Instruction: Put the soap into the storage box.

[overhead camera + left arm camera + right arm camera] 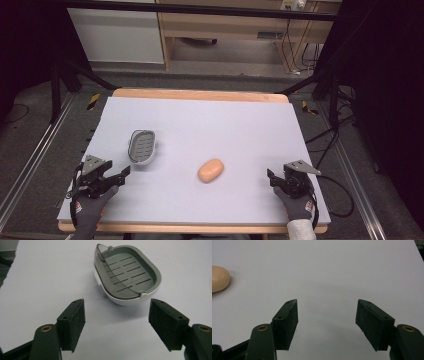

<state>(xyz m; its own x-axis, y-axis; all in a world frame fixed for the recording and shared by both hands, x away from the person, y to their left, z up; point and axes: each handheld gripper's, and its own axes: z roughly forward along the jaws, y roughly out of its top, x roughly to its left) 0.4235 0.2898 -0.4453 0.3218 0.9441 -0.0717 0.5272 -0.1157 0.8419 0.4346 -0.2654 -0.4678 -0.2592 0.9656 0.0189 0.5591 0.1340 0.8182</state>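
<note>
Left tool (116, 312) agape, soap dish (126, 275) unlabelled

L gripper (125, 172) low at near-left, jaws wide apart, nothing btwn them, gloved L hand (92, 197) behind it, R gripper (270, 176) low at near-right, jaws wide apart, nothing btwn them, gloved R hand (295, 197), pale sleeve at wrist

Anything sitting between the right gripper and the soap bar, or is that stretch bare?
Bare. In the high view, nothing but white table cover lies between the open right gripper and the soap bar; the right gripper view agrees.
</note>
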